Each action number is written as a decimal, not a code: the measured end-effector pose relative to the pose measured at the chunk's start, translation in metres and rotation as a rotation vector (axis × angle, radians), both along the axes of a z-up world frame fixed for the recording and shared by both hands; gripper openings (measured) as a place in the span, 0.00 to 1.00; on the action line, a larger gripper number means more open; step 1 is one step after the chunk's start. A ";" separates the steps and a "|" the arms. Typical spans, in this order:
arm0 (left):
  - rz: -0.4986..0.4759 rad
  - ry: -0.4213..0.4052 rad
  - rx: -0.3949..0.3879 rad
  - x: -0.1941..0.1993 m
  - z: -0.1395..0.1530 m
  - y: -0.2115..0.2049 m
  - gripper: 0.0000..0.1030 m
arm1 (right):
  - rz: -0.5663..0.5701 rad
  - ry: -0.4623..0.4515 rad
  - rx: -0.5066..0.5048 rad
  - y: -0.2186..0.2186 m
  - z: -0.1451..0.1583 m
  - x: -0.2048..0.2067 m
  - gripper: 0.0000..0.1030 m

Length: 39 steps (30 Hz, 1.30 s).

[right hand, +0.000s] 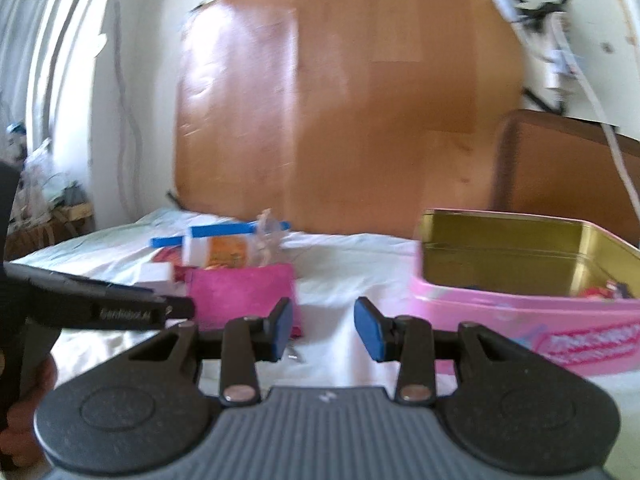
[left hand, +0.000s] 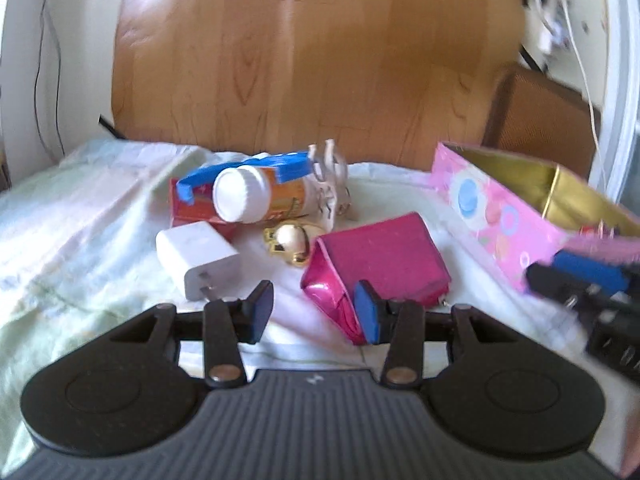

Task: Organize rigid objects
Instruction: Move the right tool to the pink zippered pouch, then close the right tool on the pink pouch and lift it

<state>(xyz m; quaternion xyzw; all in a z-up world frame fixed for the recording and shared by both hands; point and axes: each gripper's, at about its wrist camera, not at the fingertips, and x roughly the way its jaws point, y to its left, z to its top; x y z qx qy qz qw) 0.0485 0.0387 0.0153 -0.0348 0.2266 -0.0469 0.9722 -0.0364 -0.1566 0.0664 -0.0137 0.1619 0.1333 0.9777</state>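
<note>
A pile lies on the pale cloth: a white charger plug [left hand: 198,258], an orange pill bottle with a white cap [left hand: 256,194] on a red packet [left hand: 186,208], a blue strip [left hand: 248,170], a gold trinket [left hand: 290,242], a clear hair clip [left hand: 330,178] and a shiny pink pouch [left hand: 380,264]. My left gripper [left hand: 314,314] is open, just before the pouch's near corner. A pink tin with a gold inside [left hand: 520,208] stands at the right. My right gripper [right hand: 324,330] is open and empty between the pouch [right hand: 244,294] and the tin [right hand: 520,280].
A wooden board [left hand: 312,60] stands behind the bed. A brown box [left hand: 536,116] sits at the back right, with cables on the white wall. The tin holds a few small items [right hand: 604,290]. The left gripper's body [right hand: 100,308] crosses the right wrist view's left side.
</note>
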 end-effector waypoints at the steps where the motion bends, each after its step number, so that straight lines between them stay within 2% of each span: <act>1: -0.001 0.002 -0.023 0.001 0.000 0.004 0.46 | 0.020 0.006 -0.008 0.005 0.001 0.004 0.34; 4: 0.007 -0.013 -0.051 -0.001 -0.001 0.007 0.46 | 0.069 0.029 -0.035 0.017 0.003 0.021 0.38; 7: 0.014 -0.012 -0.050 0.000 -0.002 0.007 0.47 | 0.099 0.069 -0.018 0.023 0.005 0.043 0.41; 9: 0.019 -0.004 -0.049 0.004 -0.003 0.007 0.55 | 0.104 0.101 0.008 0.024 0.005 0.059 0.41; 13: 0.039 0.011 -0.057 0.009 -0.005 0.010 0.59 | 0.103 0.151 0.012 0.026 -0.002 0.083 0.44; 15: 0.056 0.012 -0.058 0.009 -0.005 0.012 0.59 | 0.139 0.203 0.047 0.024 -0.008 0.092 0.44; 17: 0.062 0.012 -0.068 0.009 -0.005 0.014 0.58 | 0.195 0.240 0.096 0.021 -0.011 0.094 0.36; 21: 0.041 0.005 -0.112 0.007 -0.005 0.020 0.57 | 0.240 0.221 0.088 0.023 -0.010 0.083 0.06; 22: 0.033 -0.001 -0.120 0.006 -0.005 0.021 0.57 | 0.252 0.212 0.081 0.024 -0.010 0.079 0.04; 26: 0.004 -0.018 -0.119 0.003 -0.003 0.019 0.57 | 0.283 0.146 0.050 0.031 -0.005 0.063 0.05; 29: -0.032 0.008 -0.135 0.008 -0.003 0.020 0.59 | 0.286 0.133 0.059 0.031 -0.003 0.061 0.11; 30: -0.040 0.014 -0.140 0.010 -0.002 0.021 0.59 | 0.283 0.133 0.074 0.027 -0.002 0.061 0.16; 31: -0.045 0.015 -0.141 0.012 -0.002 0.023 0.59 | 0.281 0.137 0.094 0.024 -0.002 0.063 0.22; 34: -0.089 0.030 -0.142 0.023 0.001 0.027 0.59 | 0.272 0.180 0.162 0.014 -0.005 0.074 0.25; 38: -0.134 0.066 -0.214 0.035 -0.003 0.040 0.56 | 0.287 0.252 0.247 0.008 -0.008 0.095 0.26; 39: -0.142 0.087 -0.245 0.039 -0.007 0.043 0.51 | 0.291 0.265 0.266 0.008 -0.010 0.100 0.30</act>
